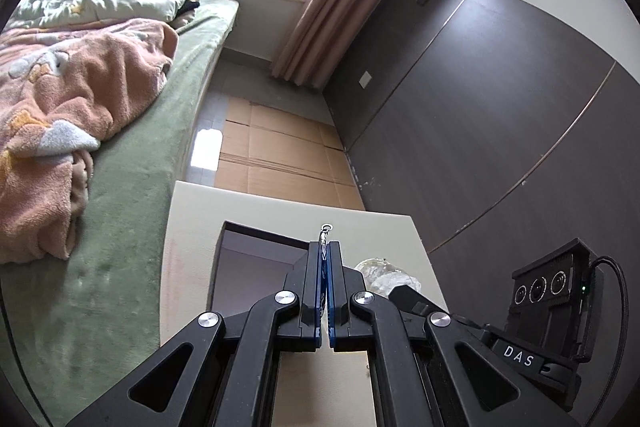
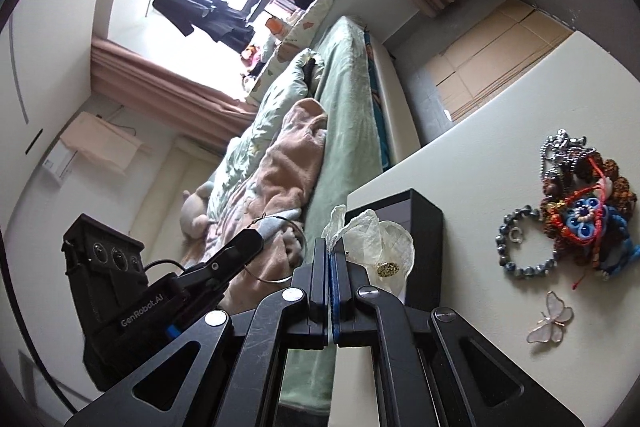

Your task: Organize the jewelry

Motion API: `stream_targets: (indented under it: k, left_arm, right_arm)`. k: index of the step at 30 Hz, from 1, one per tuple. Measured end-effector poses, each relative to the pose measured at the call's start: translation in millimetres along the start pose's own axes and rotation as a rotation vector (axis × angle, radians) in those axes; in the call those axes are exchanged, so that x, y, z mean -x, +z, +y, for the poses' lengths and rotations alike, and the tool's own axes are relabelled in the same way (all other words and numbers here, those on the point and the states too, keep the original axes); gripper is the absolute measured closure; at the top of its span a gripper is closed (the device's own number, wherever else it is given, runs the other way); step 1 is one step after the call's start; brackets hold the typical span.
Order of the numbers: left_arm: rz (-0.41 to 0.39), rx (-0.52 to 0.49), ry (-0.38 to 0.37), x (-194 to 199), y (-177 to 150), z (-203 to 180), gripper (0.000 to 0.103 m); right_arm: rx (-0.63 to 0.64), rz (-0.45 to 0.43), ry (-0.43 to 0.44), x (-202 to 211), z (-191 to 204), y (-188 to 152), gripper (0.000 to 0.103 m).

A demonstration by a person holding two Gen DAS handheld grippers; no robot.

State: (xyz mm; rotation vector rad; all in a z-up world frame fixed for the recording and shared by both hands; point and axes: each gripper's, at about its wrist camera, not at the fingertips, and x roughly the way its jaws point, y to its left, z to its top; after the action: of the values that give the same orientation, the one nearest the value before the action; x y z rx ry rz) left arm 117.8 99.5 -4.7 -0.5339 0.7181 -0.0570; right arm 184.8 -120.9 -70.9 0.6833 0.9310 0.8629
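Bedroom table (image 2: 460, 155): my left gripper (image 1: 325, 247) pinches a thin, light wire bangle (image 2: 280, 255); my right gripper (image 2: 331, 247) pinches a crinkly, fragile pouch (image 2: 380, 247), above the black box (image 2: 424, 227).

The left tool (image 1: 325, 247) is hiding most of a small clasp (image 1: 326, 229), and the tangled jewelry pile (image 2: 584, 195) is perhaps concealing more pieces.
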Motion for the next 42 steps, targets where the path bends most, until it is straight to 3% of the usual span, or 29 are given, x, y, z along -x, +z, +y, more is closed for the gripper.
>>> stream_targets:
  k: [7,13,15,16,17,21,27,29,31,32,33,35,36,37,42]
  left_arm:
    - [-0.025,0.035,0.023,5,6,19,0.102]
    - [-0.021,0.046,0.022,1,9,26,0.102]
    - [-0.012,0.046,0.02,-2,9,28,0.102]
    - [-0.003,0.045,0.015,-4,9,28,0.102]
    - [0.004,0.044,0.011,-6,8,28,0.102]
    - [0.037,0.041,-0.015,-16,4,23,0.102]
    - [0.047,0.073,-0.124,-28,-1,15,0.102]
    - [0.084,0.079,-0.077,-39,-1,18,0.102]
    - [0.142,0.093,0.044,-51,-5,25,0.1]
    - [0.159,0.103,0.066,-55,-7,28,0.1]
    - [0.171,0.115,0.068,-58,-8,32,0.093]
    - [0.171,0.127,0.064,-57,-8,35,0.057]
    - [0.152,0.125,0.061,-53,-7,35,0.024]
    - [0.126,0.128,0.059,-49,-7,34,0.009]
    - [0.085,0.125,0.082,-41,-6,31,0.009]
  right_arm:
    - [0.035,0.049,0.015,-30,18,-8,0.099]
    - [0.058,0.041,-0.014,-49,22,-4,0.096]
    - [0.052,0.078,-0.056,-54,16,-2,0.06]
    - [0.028,0.094,-0.065,-55,12,-1,0.032]
    - [-0.005,0.085,-0.071,-52,5,0,0.026]
    - [-0.066,0.043,-0.097,-33,-12,7,0.026]
    - [-0.136,-0.027,-0.116,3,-31,8,0.026]
    - [-0.154,-0.03,-0.121,7,-35,9,0.026]
    - [-0.16,-0.034,-0.129,13,-38,9,0.026]
    - [-0.16,-0.04,-0.132,18,-39,10,0.026]
    - [-0.16,-0.046,-0.132,22,-40,10,0.026]
    - [-0.158,-0.064,-0.129,32,-41,11,0.026]
    - [-0.159,-0.073,-0.127,36,-42,12,0.026]
    - [-0.16,-0.082,-0.125,40,-42,12,0.026]
    - [-0.178,-0.107,-0.131,58,-51,15,0.026]
